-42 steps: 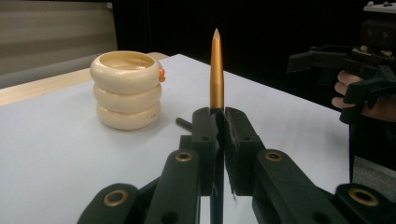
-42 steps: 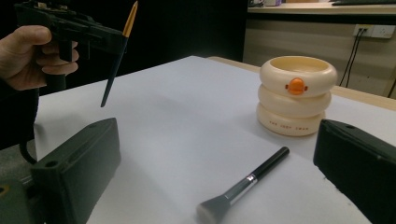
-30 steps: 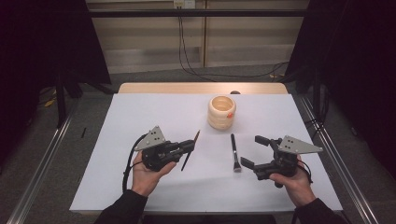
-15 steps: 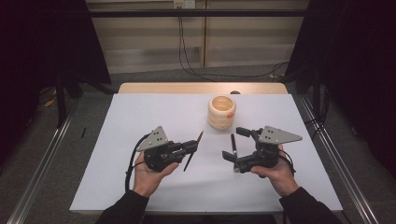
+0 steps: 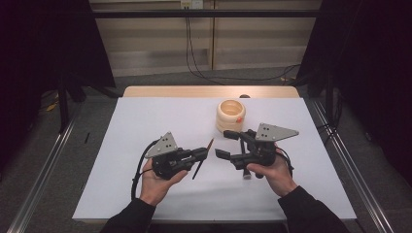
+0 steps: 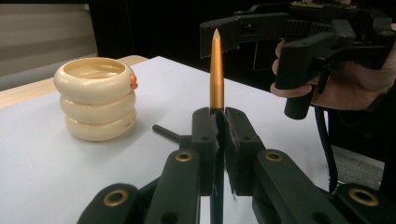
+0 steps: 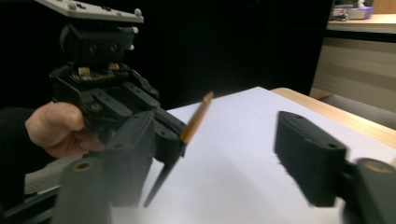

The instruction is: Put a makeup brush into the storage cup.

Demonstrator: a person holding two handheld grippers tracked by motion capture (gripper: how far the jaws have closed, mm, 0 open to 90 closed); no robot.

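Note:
My left gripper (image 5: pixel 203 154) is shut on a thin pointed stick (image 5: pixel 198 169), orange above and black below. In the left gripper view the stick (image 6: pixel 216 70) rises upright from between the closed pads (image 6: pixel 205 126). My right gripper (image 5: pixel 224 144) hovers just right of the stick's tip, jaws apart and pointing left at it. Its jaws have just been closing and touch nothing. In the right gripper view the stick (image 7: pixel 196 119) slants in the gap ahead of the right gripper (image 7: pixel 217 158), held by the left gripper (image 7: pixel 173 140).
A cream pot (image 5: pixel 230 115) shaped like three stacked rings, with a small orange spot, stands at the back middle of the white table sheet (image 5: pixel 145 121). A black rod (image 6: pixel 166 132) lies on the sheet below the right gripper. Dark floor and rails flank the table.
The right gripper has moved left and slightly up, from the table's right side to just beside the stick's tip, and its jaws stand narrower. The left gripper has stayed put.

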